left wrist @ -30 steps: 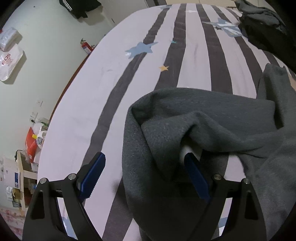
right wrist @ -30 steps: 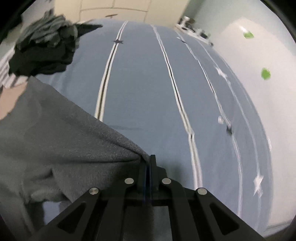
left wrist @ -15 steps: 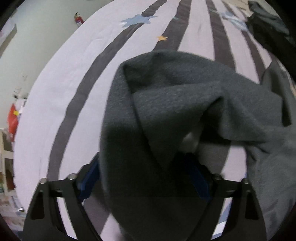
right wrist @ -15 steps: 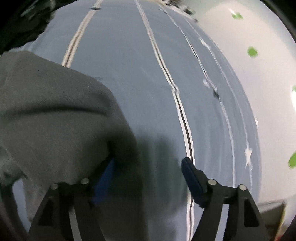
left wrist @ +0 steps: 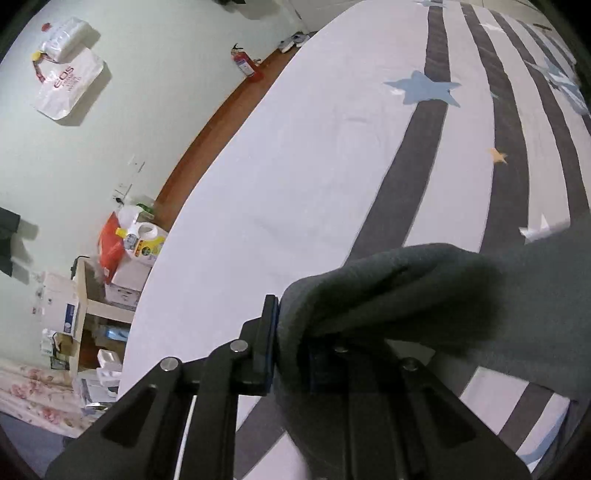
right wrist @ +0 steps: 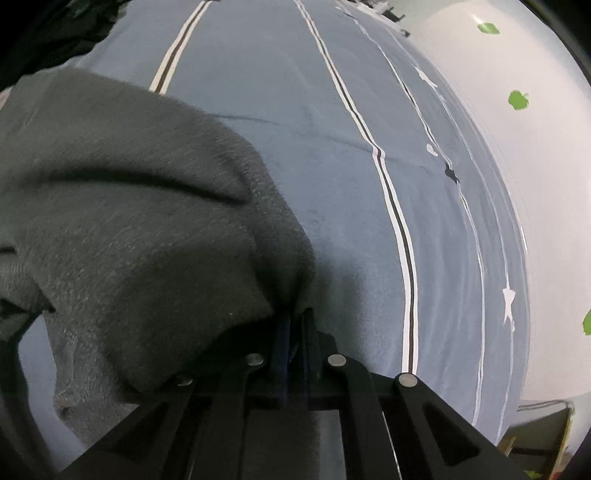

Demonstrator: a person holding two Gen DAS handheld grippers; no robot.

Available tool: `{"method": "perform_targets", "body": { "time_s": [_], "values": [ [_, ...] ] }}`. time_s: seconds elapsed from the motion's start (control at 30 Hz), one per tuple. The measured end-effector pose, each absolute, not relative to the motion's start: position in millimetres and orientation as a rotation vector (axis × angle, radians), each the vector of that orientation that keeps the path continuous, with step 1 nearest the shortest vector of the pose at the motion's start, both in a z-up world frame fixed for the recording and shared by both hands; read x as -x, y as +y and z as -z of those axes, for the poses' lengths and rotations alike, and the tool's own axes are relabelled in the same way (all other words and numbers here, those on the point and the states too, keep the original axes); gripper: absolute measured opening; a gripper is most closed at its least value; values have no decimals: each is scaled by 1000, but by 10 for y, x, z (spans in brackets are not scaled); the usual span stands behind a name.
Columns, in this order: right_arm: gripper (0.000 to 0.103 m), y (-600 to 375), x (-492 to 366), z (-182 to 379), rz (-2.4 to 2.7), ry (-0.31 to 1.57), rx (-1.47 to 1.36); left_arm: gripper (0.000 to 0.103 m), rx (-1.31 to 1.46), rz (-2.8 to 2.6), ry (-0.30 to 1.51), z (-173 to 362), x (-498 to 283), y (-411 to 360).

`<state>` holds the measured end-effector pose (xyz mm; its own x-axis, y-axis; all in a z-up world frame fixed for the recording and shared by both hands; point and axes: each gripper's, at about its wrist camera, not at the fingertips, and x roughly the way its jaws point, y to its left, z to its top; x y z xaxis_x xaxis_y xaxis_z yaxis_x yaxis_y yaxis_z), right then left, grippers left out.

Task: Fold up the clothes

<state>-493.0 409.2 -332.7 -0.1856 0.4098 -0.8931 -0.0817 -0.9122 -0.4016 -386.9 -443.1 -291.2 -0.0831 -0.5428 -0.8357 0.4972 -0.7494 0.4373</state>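
Observation:
A dark grey fleece garment [left wrist: 424, 291] lies bunched on a striped bed sheet [left wrist: 295, 177]. In the left wrist view my left gripper [left wrist: 291, 332] is shut on a thick fold of its edge, and the cloth drapes over the right finger and hides it. In the right wrist view the same grey garment [right wrist: 122, 229] fills the left half. My right gripper [right wrist: 293, 328] is shut on another bunched edge of it, the blue pads pressed together with cloth between them. Both held parts are lifted slightly off the sheet.
The bed's left edge [left wrist: 207, 206] drops to a wooden floor with a red fire extinguisher [left wrist: 243, 64], detergent jugs [left wrist: 142, 242] and a shelf of boxes [left wrist: 85, 310]. A dark clothes pile [right wrist: 48, 33] sits far left on the blue sheet [right wrist: 332, 155]. A white wall [right wrist: 517, 166] bounds the right.
Both grippers closed: the left, open around the garment half a second ago, now pinches a fold. The right reopened, then shut again on the edge. The left view swung left.

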Motion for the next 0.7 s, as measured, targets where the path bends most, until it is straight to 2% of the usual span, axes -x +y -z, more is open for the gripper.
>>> {"method": "perform_targets", "body": {
  "time_s": [0.07, 0.13, 0.17, 0.2, 0.23, 0.27, 0.3, 0.33, 0.4, 0.43, 0.5, 0.53, 0.57, 0.7],
  "values": [
    [5, 4080, 4926, 3320, -2169, -390, 1762, 24, -1560, 1910, 78, 2961, 4057, -4411],
    [6, 4069, 4924, 3296, -2179, -398, 1767, 37, -1572, 1886, 151, 2920, 4156, -4455],
    [6, 4076, 4925, 3270, -2184, -383, 1770, 39, -1524, 1926, 162, 2817, 4153, -4407],
    [6, 4084, 4925, 3239, -2190, -365, 1772, 47, -1473, 1967, 173, 2711, 4148, -4355],
    [6, 4096, 4924, 3190, -2198, -332, 1772, 62, -1421, 2008, 184, 2605, 4142, -4303],
    [7, 4102, 4922, 3137, -2204, -304, 1771, 69, -1366, 2033, 156, 2502, 4150, -4218],
    [7, 4086, 4917, 3067, -2209, -292, 1767, 82, -1297, 2057, 121, 2391, 4127, -4119],
    [8, 4066, 4911, 2999, -2215, -285, 1761, 88, -1248, 2099, 88, 2290, 4143, -4060],
    [9, 3964, 4897, 2847, -2243, -325, 1723, 90, -1148, 2183, 23, 2087, 4179, -3948],
    [14, 3895, 4892, 2764, -2260, -349, 1701, 90, -1156, 2220, -5, 2082, 4274, -3864],
    [34, 3718, 4911, 2602, -2300, -381, 1658, 90, -1196, 2292, -59, 2105, 4479, -3736],
    [48, 3633, 4930, 2519, -2322, -394, 1633, 90, -1227, 2328, -85, 2130, 4588, -3693],
    [52, 3552, 4963, 2458, -2344, -402, 1616, 90, -1256, 2368, -92, 2180, 4709, -3595],
    [54, 3270, 5306, 2560, -2446, -351, 1650, 90, -1348, 2479, -124, 2362, 5214, -3135]
  ]
}}
